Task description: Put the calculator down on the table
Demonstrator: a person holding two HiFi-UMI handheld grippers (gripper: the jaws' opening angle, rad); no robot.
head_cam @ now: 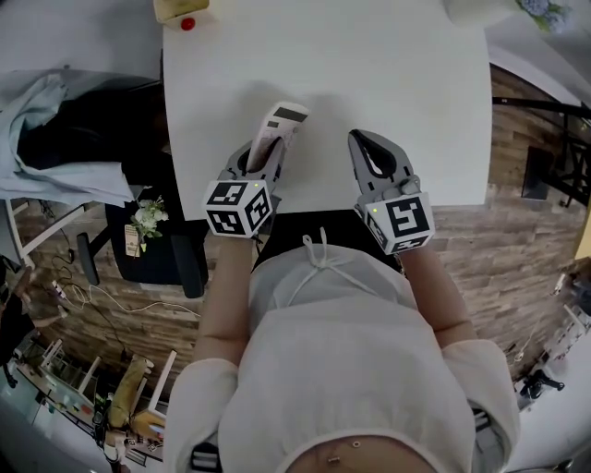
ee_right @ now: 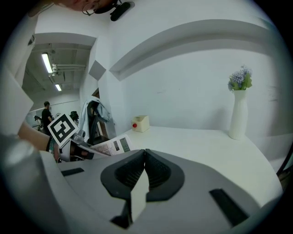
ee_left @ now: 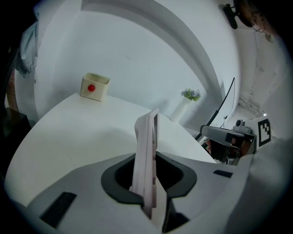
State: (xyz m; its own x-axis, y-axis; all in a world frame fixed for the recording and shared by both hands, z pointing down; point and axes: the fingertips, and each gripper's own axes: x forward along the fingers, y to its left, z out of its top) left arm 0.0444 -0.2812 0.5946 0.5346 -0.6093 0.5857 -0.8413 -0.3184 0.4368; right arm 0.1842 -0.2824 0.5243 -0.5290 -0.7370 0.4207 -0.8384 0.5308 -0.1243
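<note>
Two grippers hang over the near edge of the white table in the head view. The left gripper is clamped on the calculator, and the right gripper, beside it to the right, has its jaws together on nothing. The calculator's long axis runs forward out of the left jaws, leaning a little toward the right gripper, with the display end farthest out. Bare tabletop lies ahead of and below it. A small box with a red button sits well apart at the far edge, ahead and to the left, and a vase stands well apart at the far right corner. In the left gripper view the calculator shows edge-on between the pads, standing on its side rather than flat. Whether its lower edge touches the table I cannot tell. The box and vase stand far beyond its tip, and the right gripper is off to the right, apart from it. In the right gripper view the closed jaws hold nothing, and the calculator's key face is turned toward them from the left. My judgement is that the left hand alone does the setting down — roll the face upward, lower, release — with nothing in the way unless the calculator swings right toward the idle gripper.
</note>
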